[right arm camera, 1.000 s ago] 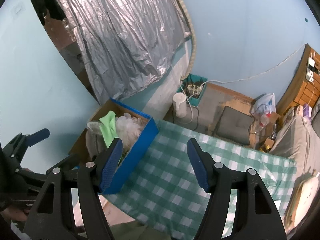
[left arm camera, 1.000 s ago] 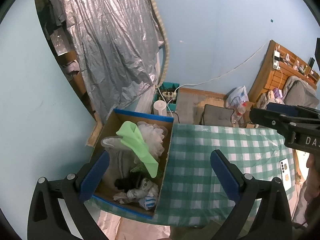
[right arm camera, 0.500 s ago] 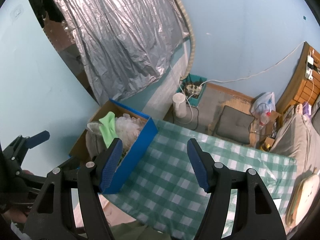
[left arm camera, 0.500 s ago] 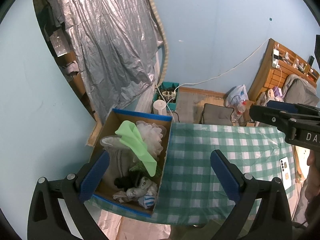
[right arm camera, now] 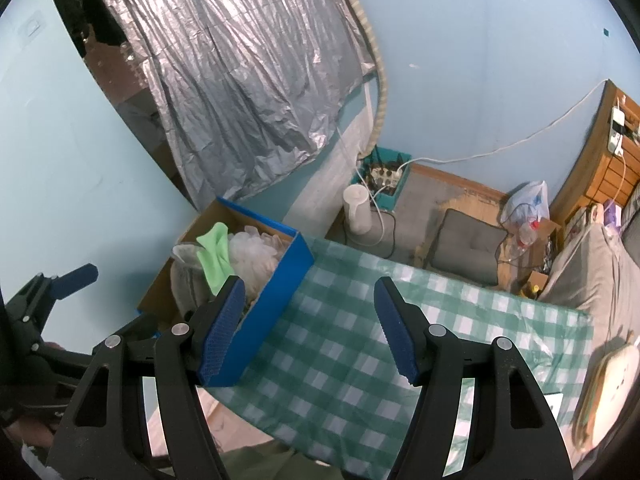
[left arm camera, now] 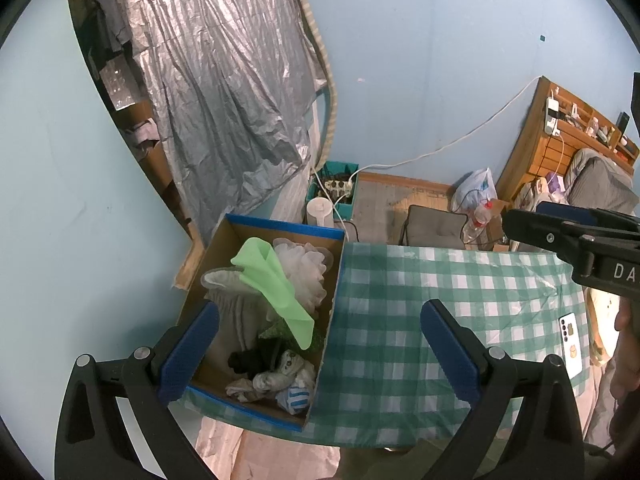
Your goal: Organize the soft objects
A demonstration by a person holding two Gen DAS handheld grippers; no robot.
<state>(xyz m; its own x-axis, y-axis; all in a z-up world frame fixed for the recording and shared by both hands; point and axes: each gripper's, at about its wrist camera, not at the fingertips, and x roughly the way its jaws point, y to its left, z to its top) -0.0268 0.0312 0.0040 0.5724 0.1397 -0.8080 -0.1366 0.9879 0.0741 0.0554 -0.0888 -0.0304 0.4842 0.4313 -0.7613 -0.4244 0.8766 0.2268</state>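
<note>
A blue-edged cardboard box (left arm camera: 280,227) stands at the left end of the green checked table (left arm camera: 432,320). It holds a light green cloth (left arm camera: 272,280), a white mesh sponge (left arm camera: 306,268), a grey cloth (left arm camera: 236,304), a black item (left arm camera: 252,358) and balled socks (left arm camera: 280,380). My left gripper (left arm camera: 320,352) is open and empty, high above the box's right wall. My right gripper (right arm camera: 308,328) is open and empty, above the table beside the box (right arm camera: 276,292). The green cloth (right arm camera: 216,256) shows there too.
A phone (left arm camera: 570,342) lies near the table's right edge. On the floor beyond are a white jug (left arm camera: 320,210), a teal crate with a power strip (left arm camera: 336,188), a grey cushion (left arm camera: 436,228) and a plastic bag (left arm camera: 476,192). A silver sheet (left arm camera: 224,80) hangs behind.
Both grippers have lifted slightly; the box and table look a little smaller. Nothing was taken hold of or let go.
</note>
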